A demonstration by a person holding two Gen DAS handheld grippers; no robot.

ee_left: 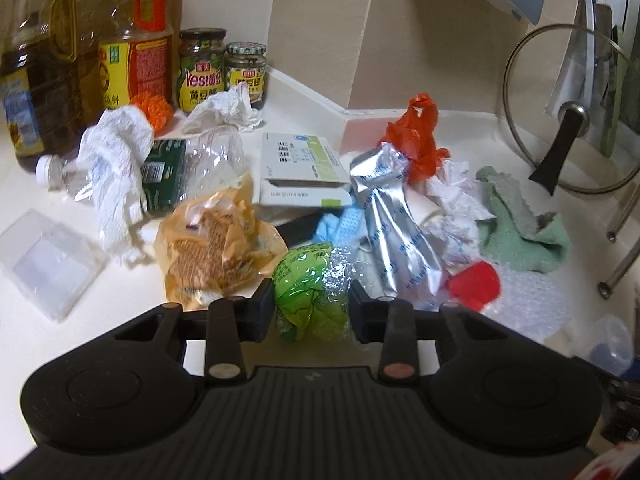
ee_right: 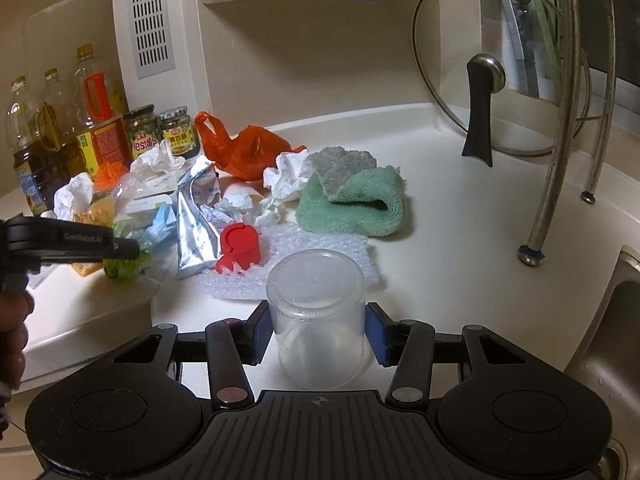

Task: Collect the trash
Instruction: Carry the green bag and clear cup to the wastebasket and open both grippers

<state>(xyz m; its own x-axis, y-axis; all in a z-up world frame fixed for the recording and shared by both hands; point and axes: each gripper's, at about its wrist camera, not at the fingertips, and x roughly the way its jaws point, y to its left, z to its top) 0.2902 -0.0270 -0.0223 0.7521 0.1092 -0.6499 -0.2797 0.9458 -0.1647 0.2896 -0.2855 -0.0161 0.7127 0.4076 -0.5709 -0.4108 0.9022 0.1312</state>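
Kitchen counter (ee_left: pixel 120 344), trash heap, both grippers engaged.

Left gripper (ee_left: pixel 312 308): clenched on a green wrapper (ee_left: pixel 306 286) at the heap's near edge. Right gripper (ee_right: pixel 316 338): grasping a clear cup (ee_right: pixel 318 316), upturned, just off the counter. Just beyond: yellow bag (ee_left: pixel 218 248), foil pouch (ee_left: pixel 394 232), red cap (ee_right: pixel 239 249) on bubble wrap (ee_right: pixel 320 240). Further: carton (ee_left: pixel 300 168), crushed bottle (ee_left: pixel 168 172), tissues (ee_left: pixel 116 172), green cloth (ee_right: pixel 356 200), orange bag (ee_right: pixel 244 150). Rear: jars (ee_left: pixel 202 70), oil bottles (ee_left: pixel 38 80), glass lid (ee_right: pixel 488 80) leaning upright.

Beige tiled walls (ee_right: pixel 304 64) (one bearing a slotted vent (ee_right: pixel 150 16)) meet a white countertop (ee_right: pixel 460 216) beside a steel sink (ee_right: pixel 612 320).
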